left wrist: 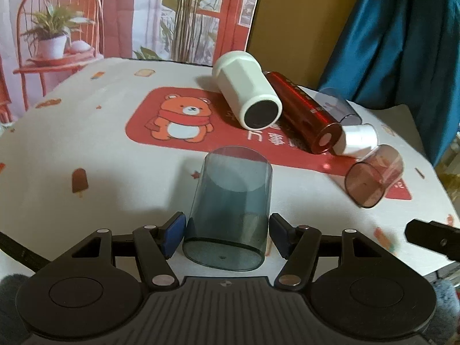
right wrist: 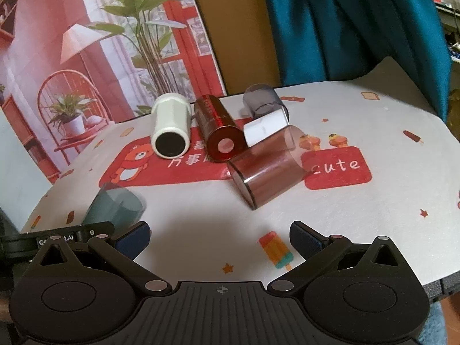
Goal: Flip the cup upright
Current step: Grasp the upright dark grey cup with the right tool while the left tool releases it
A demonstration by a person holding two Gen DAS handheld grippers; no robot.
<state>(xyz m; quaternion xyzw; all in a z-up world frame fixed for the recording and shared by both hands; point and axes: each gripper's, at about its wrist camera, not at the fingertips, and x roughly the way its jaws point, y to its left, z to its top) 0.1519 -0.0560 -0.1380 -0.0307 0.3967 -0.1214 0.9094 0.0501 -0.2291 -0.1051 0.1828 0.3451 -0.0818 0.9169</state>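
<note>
Tablecloth (right wrist: 359, 207) reads "cute"; red can (right wrist: 220, 130) print too blurry. Left gripper (left wrist: 227, 231) straddles blue cup (left wrist: 233, 201), contact unclear. Right gripper (right wrist: 220, 238) spread wide.

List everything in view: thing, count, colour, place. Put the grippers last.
Translucent blue-grey plastic cup: one, lying on its side, between the left gripper's fingers.
Translucent brown plastic cup: one, on its side, mid-table.
White cylindrical cup with black base: one, on its side, on the red bear print.
Shiny red cylindrical can: one, on its side, beside the white cup.
White tube: one, behind the brown cup.
Clear grey cup: one, at the back.
White printed tablecloth: one, covering the table.
Teal curtain: one, behind.
Left hand-held gripper: black, blue pads, straddling the blue-grey cup.
Right hand-held gripper: black, open, empty.
</note>
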